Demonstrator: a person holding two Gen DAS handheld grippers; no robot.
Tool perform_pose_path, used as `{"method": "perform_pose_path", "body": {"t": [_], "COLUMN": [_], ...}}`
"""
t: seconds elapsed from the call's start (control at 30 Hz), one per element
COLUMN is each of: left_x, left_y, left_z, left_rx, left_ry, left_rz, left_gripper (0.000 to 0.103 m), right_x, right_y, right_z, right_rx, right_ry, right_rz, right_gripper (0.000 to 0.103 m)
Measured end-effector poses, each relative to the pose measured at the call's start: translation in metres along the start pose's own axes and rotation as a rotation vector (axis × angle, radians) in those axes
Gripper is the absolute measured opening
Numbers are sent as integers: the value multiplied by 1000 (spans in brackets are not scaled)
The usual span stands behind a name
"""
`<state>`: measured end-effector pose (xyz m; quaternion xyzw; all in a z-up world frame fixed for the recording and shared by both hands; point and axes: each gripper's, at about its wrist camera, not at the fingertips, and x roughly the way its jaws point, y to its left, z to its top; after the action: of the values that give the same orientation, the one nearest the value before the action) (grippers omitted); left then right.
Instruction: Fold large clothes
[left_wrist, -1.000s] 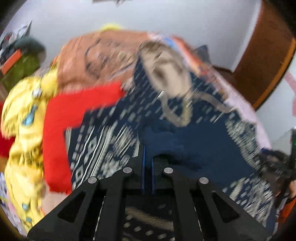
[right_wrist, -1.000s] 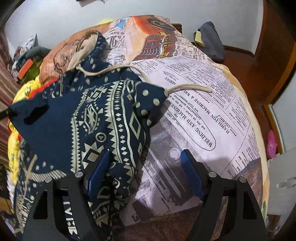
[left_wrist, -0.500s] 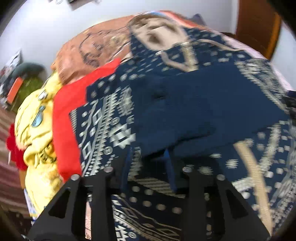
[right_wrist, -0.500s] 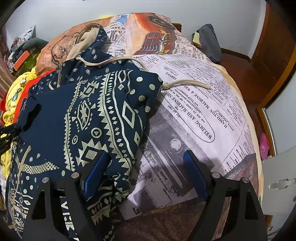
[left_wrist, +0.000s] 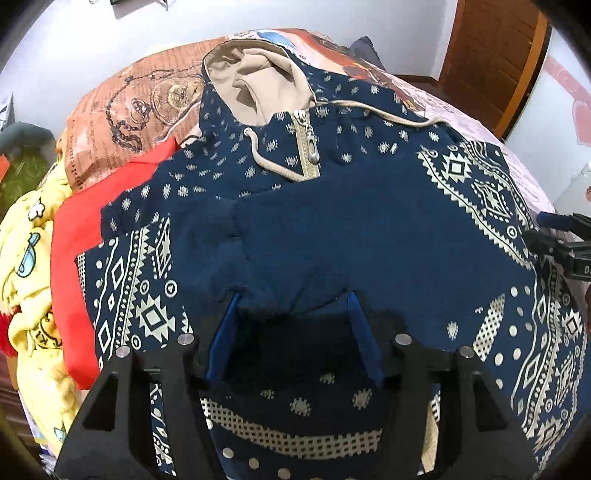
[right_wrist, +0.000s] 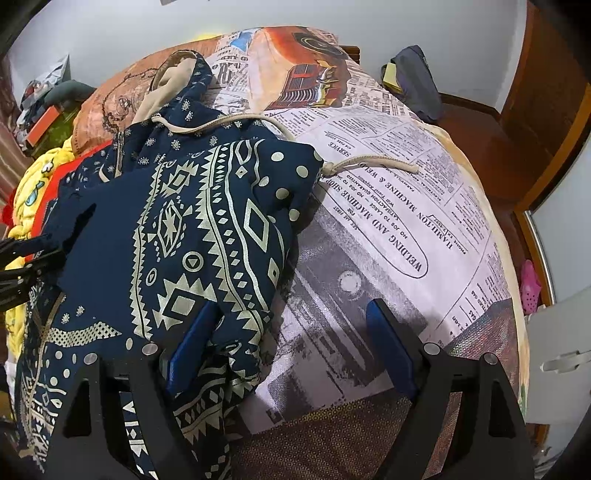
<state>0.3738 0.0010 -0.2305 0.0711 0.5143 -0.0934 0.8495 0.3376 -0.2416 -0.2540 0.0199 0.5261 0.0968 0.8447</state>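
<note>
On bed (right_wrist: 388, 206), left gripper (left_wrist: 293, 332) now unclamped.

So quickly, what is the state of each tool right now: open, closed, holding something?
Left tool: open, holding nothing; the hoodie sleeve lies between its fingers.
Right tool: open, holding nothing, one finger on the hoodie edge.

A newspaper-print bedspread (right_wrist: 406, 206) covers the bed, with a train picture near the head. A red cloth (left_wrist: 74, 236) lies beside a yellow cartoon blanket (left_wrist: 26, 258). A wooden door (left_wrist: 491, 55) stands behind.
</note>
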Motion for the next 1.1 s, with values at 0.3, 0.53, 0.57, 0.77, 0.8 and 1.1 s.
{"method": "perform_pose_path", "body": {"t": [0.3, 0.53, 0.57, 0.77, 0.8, 1.1], "left_x": [-11, -56, -59, -22, -12, 19], "left_y": [13, 24, 21, -7, -10, 3], "left_z": [-6, -4, -3, 8, 9, 13], "left_rx": [30, 38, 42, 97, 102, 15], "left_ry": [13, -66, -76, -30, -14, -15], "left_rz": [52, 40, 34, -11, -11, -79], "left_gripper": [61, 61, 61, 61, 61, 14], "right_x": [0, 1, 1, 1, 0, -10], "right_y": [-2, -2, -2, -2, -2, -20], "right_z": [-1, -1, -1, -1, -1, -1], "right_rx": [4, 5, 5, 7, 9, 77], "right_ry": [-7, -9, -9, -7, -5, -8], "right_rz": [17, 19, 19, 17, 17, 47], "right_gripper": [83, 84, 84, 84, 84, 83]}}
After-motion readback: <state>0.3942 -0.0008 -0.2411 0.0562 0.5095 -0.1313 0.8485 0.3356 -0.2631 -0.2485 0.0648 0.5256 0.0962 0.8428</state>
